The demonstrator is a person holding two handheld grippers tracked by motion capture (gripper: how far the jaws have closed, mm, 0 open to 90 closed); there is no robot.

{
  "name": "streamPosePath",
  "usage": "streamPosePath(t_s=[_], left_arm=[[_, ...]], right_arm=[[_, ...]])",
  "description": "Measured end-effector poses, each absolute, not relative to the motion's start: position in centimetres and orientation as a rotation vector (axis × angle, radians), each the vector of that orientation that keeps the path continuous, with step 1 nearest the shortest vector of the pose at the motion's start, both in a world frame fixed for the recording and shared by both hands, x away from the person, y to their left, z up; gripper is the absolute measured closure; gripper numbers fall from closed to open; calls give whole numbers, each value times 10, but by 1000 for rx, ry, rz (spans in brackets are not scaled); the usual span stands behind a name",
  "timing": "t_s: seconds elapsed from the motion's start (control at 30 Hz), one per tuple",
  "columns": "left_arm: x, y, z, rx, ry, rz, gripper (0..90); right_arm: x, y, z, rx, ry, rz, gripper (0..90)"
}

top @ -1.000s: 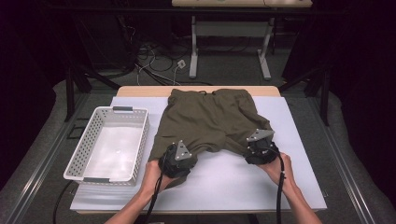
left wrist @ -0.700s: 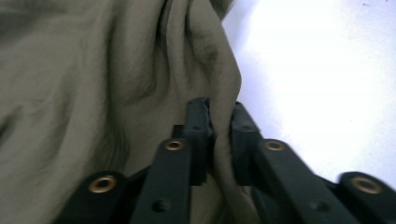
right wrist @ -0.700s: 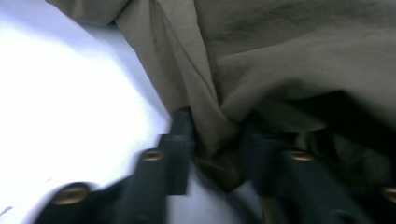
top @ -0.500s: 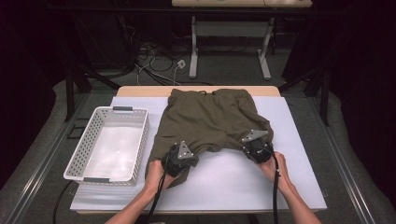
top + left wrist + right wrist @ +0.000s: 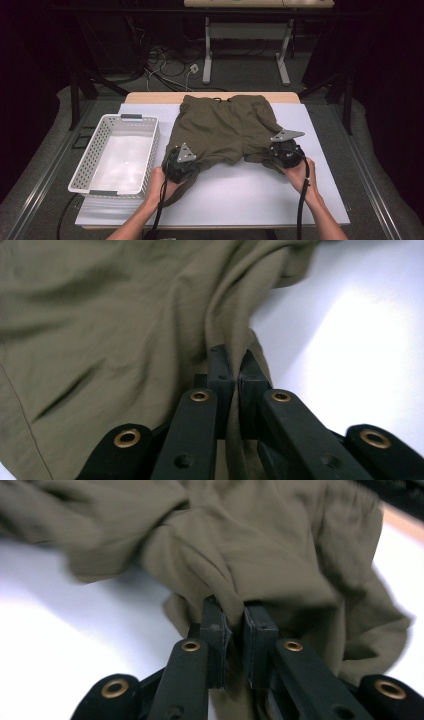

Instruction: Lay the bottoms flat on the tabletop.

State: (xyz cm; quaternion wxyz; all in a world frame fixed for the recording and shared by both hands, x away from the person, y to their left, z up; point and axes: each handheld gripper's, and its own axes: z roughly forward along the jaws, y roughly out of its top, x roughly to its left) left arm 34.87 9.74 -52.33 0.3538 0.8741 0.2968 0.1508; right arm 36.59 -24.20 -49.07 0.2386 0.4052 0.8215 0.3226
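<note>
White table [image 5: 240, 195], olive shorts [image 5: 225, 130] spread flat, left gripper [image 5: 235, 371] fingers clamping one hem, right gripper [image 5: 232, 617] fingers pinching the other.

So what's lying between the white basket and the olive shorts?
Nothing: in the high view, bare white table cover separates the basket from the shorts.

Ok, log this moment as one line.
left gripper: shut on shorts hem | right gripper: shut on shorts hem | basket: empty
</note>
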Motion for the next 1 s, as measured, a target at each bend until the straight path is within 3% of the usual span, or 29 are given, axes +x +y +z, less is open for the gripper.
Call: streamPosePath(t_s=[0.2, 0.47, 0.6, 0.73, 1.0], left_arm=[[350, 89, -534, 2310, 766, 380, 770], [335, 90, -517, 2310, 715, 436, 521], [324, 88, -508, 2290, 682, 441, 479], [317, 85, -502, 2284, 638, 441, 483], [311, 76, -503, 2324, 545, 395, 624]], right_arm=[[390, -243, -531, 1174, 2272, 816, 715], [367, -250, -500, 1124, 2230, 840, 507], [352, -249, -489, 1096, 2254, 828, 460], [344, -247, -495, 1087, 2301, 803, 465], [355, -250, -525, 1123, 2352, 703, 531]])
